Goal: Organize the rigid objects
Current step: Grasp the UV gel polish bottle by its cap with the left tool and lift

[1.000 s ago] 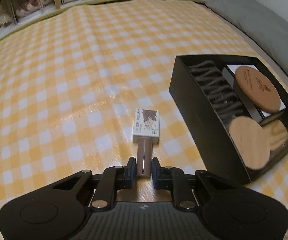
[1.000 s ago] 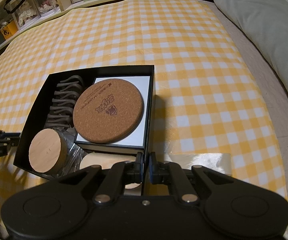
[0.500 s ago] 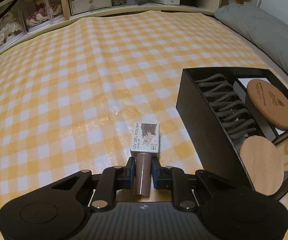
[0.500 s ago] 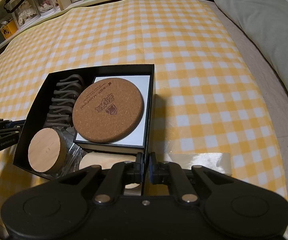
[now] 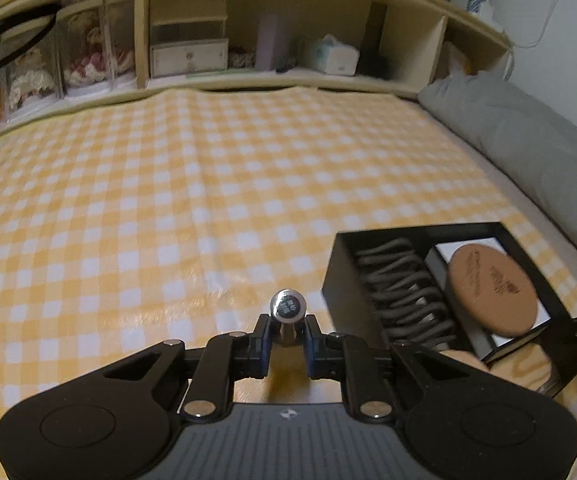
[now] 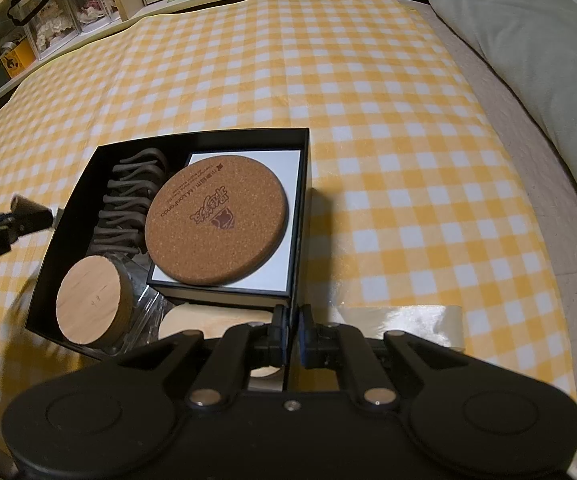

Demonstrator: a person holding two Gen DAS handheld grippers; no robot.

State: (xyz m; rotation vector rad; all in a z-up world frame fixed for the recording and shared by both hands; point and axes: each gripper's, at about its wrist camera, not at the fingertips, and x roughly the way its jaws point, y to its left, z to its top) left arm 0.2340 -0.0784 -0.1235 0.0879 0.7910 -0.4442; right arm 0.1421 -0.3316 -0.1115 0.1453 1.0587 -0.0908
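Note:
My left gripper (image 5: pixel 286 330) is shut on a small gel polish bottle (image 5: pixel 287 308), held off the yellow checked cloth with its end pointing at the camera, just left of the black box (image 5: pixel 338 276). In the right wrist view the bottle (image 6: pixel 28 208) and left gripper show at the box's left side. The black box (image 6: pixel 302 200) holds a cork coaster (image 6: pixel 216 220) on a white inner box, dark brown curved pieces (image 6: pixel 128 208) and a jar with a wooden lid (image 6: pixel 88 300). My right gripper (image 6: pixel 292 338) is shut on the box's near right wall.
A grey pillow (image 6: pixel 528 40) lies along the right edge of the bed. Wooden shelves (image 5: pixel 188 52) with boxes and dolls line the far side. A strip of clear tape (image 6: pixel 400 320) lies on the cloth right of my right gripper.
My left gripper has lifted the bottle off the cloth and tilted it up, so its end now faces the camera. The right gripper has stayed on the box wall.

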